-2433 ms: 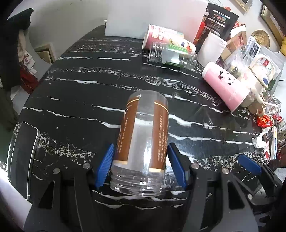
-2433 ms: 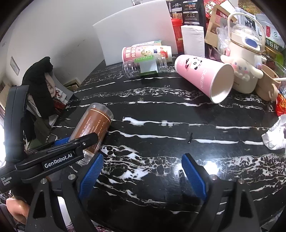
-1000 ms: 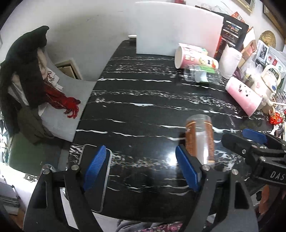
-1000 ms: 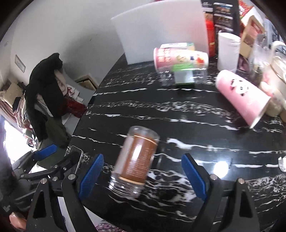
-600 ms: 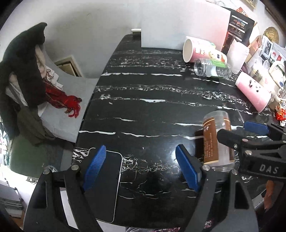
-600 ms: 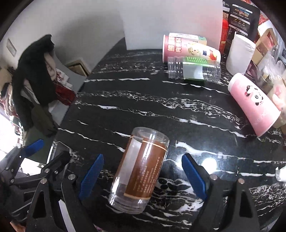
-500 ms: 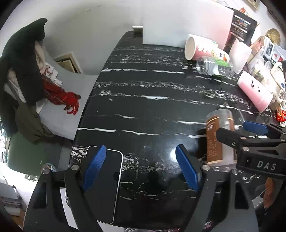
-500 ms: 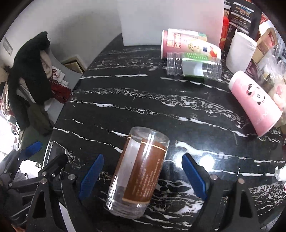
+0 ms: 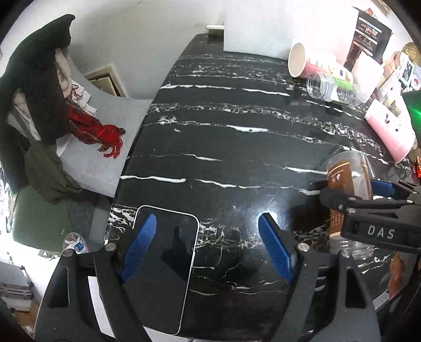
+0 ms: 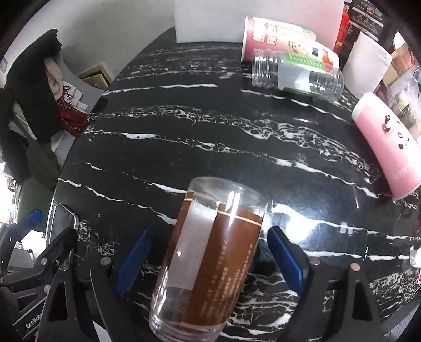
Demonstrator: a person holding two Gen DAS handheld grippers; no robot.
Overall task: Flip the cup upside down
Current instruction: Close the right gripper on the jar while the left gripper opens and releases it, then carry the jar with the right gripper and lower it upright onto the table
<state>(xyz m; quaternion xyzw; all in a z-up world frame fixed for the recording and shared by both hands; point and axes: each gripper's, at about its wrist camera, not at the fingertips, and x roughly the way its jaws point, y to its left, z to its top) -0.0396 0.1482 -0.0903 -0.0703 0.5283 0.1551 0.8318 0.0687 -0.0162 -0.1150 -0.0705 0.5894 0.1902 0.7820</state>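
A clear plastic cup with a brown label [image 10: 210,257] stands mouth down on the black marble table [image 10: 210,136], its closed base on top. My right gripper [image 10: 209,252] is open, its blue fingers on either side of the cup and apart from it. In the left wrist view the cup [image 9: 348,184] is at the right, partly hidden behind the right gripper's black frame. My left gripper [image 9: 208,247] is open and empty, over the table's near left part above a phone [image 9: 163,263].
A paper cup [image 10: 284,39], a clear bottle [image 10: 297,76] and a pink panda cup [image 10: 386,142] lie on their sides at the far right. A white board [image 10: 210,21] stands at the back. Clothes [image 9: 39,86] hang left of the table edge.
My left gripper let go of the cup and moved off to the left. My right gripper came forward until its open fingers flank the cup, which stands mouth down.
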